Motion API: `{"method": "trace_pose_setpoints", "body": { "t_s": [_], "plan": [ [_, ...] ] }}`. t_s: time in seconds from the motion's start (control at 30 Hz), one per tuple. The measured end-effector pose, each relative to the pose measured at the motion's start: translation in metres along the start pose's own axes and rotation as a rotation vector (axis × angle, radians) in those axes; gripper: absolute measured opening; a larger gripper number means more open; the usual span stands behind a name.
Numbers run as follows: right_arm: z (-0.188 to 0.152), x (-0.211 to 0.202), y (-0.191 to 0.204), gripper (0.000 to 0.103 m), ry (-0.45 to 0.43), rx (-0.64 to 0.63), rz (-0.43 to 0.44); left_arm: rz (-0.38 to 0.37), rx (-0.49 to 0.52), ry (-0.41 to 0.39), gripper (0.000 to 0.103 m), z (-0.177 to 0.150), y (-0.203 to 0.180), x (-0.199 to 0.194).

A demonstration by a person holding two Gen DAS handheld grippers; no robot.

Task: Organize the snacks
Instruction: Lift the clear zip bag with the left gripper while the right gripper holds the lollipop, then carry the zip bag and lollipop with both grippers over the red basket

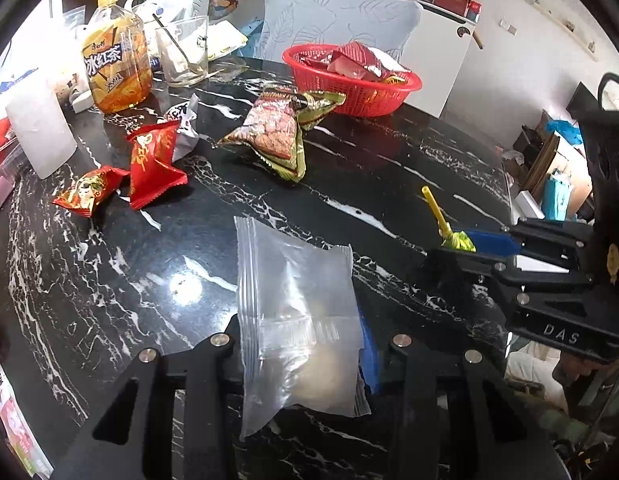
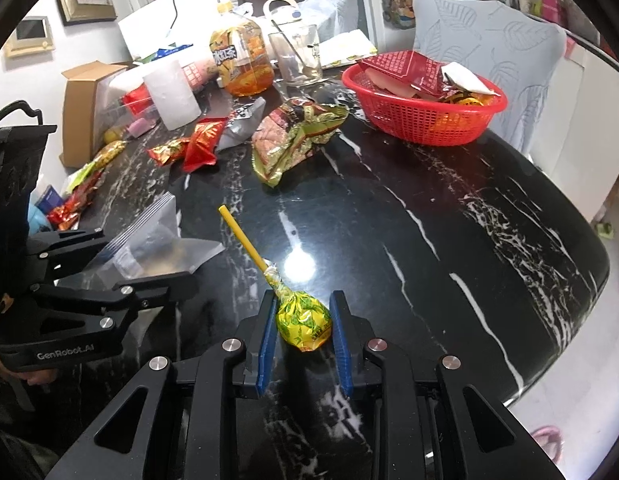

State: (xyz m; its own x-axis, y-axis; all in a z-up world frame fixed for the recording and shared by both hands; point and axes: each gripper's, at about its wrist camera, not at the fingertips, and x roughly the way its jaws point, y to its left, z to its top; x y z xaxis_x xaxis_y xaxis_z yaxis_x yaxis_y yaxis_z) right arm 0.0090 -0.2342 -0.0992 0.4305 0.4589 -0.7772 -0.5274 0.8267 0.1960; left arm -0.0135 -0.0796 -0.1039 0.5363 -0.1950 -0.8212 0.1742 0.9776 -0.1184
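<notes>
Right gripper [image 2: 303, 326] sits lowest in its own view, its blue pads [image 2: 266, 344] closed on the wrapped head of a lollipop [image 2: 304, 325]. The head is pinched between them; the yellow stick runs forward and to the left, away from the gripper, over the black marble table [image 2: 489, 240]. Whether the head is lifted clear of the table or rests on it cannot be settled from this angle.

Left gripper [image 1: 305, 344] is closed on a clear zip bag [image 1: 293, 312]. The bag stands up between the fingers, sealed strip to the left, and hides most of the pads. A pale lump shows through the plastic, contents unclear.

The two grippers are side by side, the bag to the left of the lollipop and near it.

Governing relation: the red basket [image 2: 425, 128] lies at the far side of the table, ahead and to the right of the right gripper, and already holds packets. The right hand is the nearer one to it. In my judgement the next move is a forward carry of the lollipop to the basket, unless it is meant for the bag.

Loose packets, among them a large green-gold one [image 2: 293, 140] and two small red ones [image 1: 149, 160], lie between the grippers and the basket, to the left of a straight path.
</notes>
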Motion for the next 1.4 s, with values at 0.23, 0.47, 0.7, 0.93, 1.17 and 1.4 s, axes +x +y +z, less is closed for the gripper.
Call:
{"method": "trace_pose_setpoints", "body": {
  "t_s": [0.23,0.47,0.7,0.93,1.17,1.4],
  "plan": [
    [0.001,-0.018,0.003,0.025,-0.034,0.015,0.025,-0.006,-0.005,-0.05,0.039,0.011,-0.007,-0.019],
    [0.005,-0.04,0.007,0.025,-0.068,0.011,0.034,-0.056,0.0,-0.095,0.039,0.028,-0.016,-0.035],
    [0.011,-0.064,0.006,0.025,-0.108,0.018,-0.002,-0.103,0.041,-0.144,0.039,0.05,-0.032,-0.045],
    [0.024,-0.085,-0.004,0.025,-0.151,0.04,-0.031,-0.119,0.092,-0.212,0.039,0.075,-0.048,-0.059],
    [0.043,-0.105,-0.018,0.025,-0.196,0.037,-0.057,-0.147,0.129,-0.28,0.039,0.105,-0.059,-0.065],
    [0.07,-0.118,-0.034,0.025,-0.245,0.022,-0.107,-0.157,0.149,-0.345,0.039,0.14,-0.062,-0.061]
  ]
}}
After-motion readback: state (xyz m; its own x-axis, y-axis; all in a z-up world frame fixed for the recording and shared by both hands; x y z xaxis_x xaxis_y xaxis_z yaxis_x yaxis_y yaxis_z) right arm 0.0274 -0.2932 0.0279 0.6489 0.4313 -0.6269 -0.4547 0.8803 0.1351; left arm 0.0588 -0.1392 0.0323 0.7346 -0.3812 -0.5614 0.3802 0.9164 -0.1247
